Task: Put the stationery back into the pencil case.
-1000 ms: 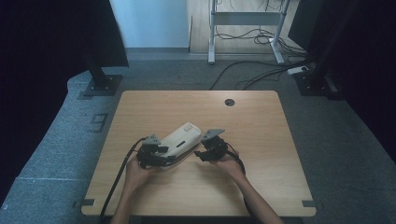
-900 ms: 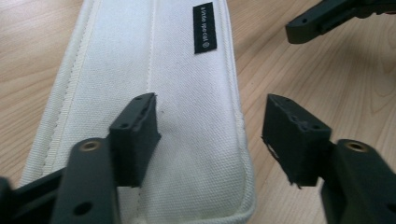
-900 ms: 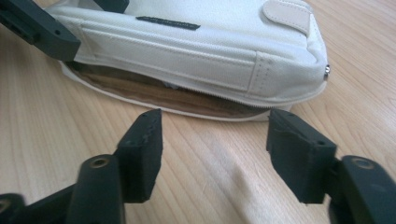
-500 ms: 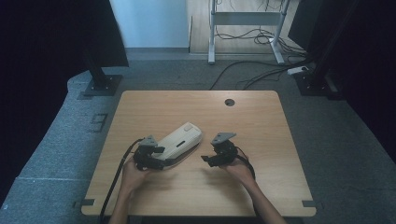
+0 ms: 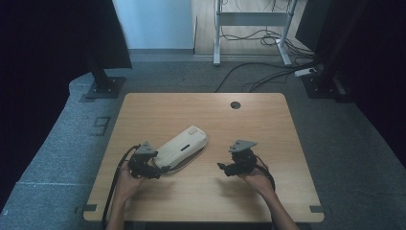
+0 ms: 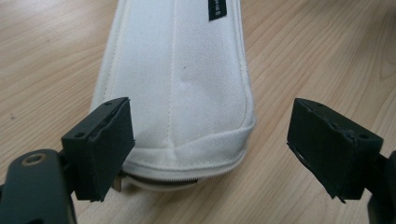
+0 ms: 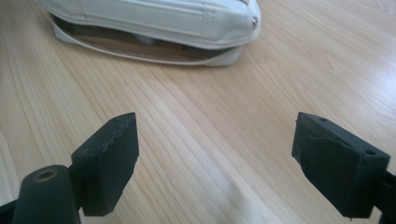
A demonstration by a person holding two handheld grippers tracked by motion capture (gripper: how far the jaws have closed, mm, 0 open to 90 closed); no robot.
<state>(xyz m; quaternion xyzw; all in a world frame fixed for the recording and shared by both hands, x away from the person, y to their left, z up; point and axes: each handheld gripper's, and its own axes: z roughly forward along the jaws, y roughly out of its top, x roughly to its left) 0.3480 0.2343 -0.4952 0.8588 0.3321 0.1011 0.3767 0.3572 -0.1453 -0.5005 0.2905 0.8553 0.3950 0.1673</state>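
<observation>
So the white pouch (image 5: 182, 146) lies mid-table, my left gripper (image 6: 210, 149) open around its near end, right gripper (image 7: 215, 163) open, empty, off beside it. I'd pinch the seam squarely (zipper side's gaping).

Wooden table (image 5: 268, 115) on grey carpet (image 5: 67, 143) (cables behind).
</observation>
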